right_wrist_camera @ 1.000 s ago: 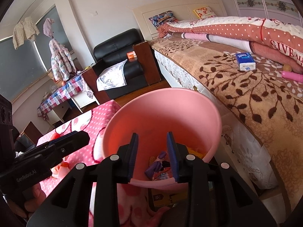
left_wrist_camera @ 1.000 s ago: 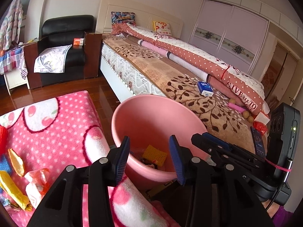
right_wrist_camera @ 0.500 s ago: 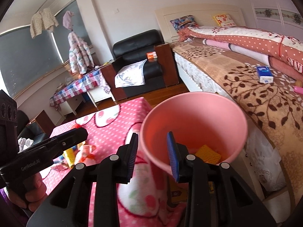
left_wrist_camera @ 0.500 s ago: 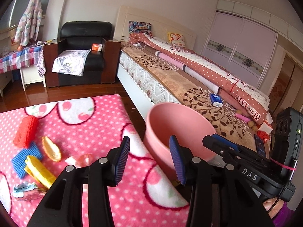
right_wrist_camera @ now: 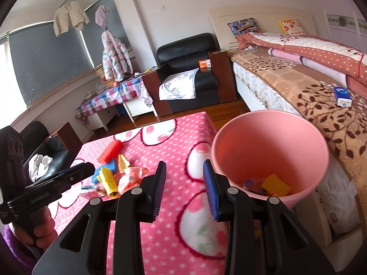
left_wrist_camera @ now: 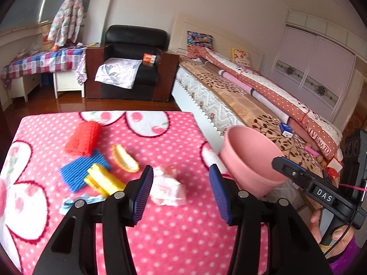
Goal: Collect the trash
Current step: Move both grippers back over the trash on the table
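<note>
Trash lies on the pink dotted table cloth (left_wrist_camera: pixel 174 236): a white and pink wrapper (left_wrist_camera: pixel 168 189), a yellow packet (left_wrist_camera: pixel 103 181), an orange piece (left_wrist_camera: pixel 125 159), a blue mesh pad (left_wrist_camera: pixel 82 171) and a red mesh pad (left_wrist_camera: pixel 83 138). My left gripper (left_wrist_camera: pixel 181 192) is open and empty, just above the white wrapper. The pink bin (right_wrist_camera: pixel 268 153) stands off the table's right edge, with several scraps and a yellow pad (right_wrist_camera: pixel 275 184) inside. My right gripper (right_wrist_camera: pixel 184 190) is open and empty, between the trash pile (right_wrist_camera: pixel 119 176) and the bin.
A bed (left_wrist_camera: pixel 247 98) with a brown leaf blanket runs along the right, close behind the bin. A black armchair (left_wrist_camera: pixel 132 66) and a checkered side table (left_wrist_camera: pixel 43 64) stand at the far wall. Wood floor lies between them and the table.
Both grippers have drawn back from over the bin and swung left toward the table. The trash pile has come into view under the left gripper. Both stay open.
</note>
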Motion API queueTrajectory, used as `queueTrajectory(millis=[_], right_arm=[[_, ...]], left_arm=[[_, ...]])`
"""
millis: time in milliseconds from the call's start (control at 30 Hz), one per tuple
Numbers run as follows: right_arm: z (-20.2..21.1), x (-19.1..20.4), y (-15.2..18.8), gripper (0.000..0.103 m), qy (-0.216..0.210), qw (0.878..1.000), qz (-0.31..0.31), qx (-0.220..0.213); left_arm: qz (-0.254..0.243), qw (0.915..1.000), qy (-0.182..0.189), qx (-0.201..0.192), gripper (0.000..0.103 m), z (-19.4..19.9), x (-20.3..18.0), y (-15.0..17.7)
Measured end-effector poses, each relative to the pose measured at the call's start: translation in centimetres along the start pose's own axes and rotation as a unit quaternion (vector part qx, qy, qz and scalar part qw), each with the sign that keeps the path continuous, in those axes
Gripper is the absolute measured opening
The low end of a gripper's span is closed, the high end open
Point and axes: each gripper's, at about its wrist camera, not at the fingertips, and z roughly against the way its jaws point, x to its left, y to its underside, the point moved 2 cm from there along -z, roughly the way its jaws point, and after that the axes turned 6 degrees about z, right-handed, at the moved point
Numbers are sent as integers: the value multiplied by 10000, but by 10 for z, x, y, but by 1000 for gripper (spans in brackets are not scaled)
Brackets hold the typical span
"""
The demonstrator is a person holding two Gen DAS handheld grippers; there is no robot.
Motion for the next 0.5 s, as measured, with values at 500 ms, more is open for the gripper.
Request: queueTrajectory(millis=[500], right_arm=[[-19,47,7,35,-438,9982,270,314]], left_arm=[[435,9969,-620,-219,53,38,78,11]])
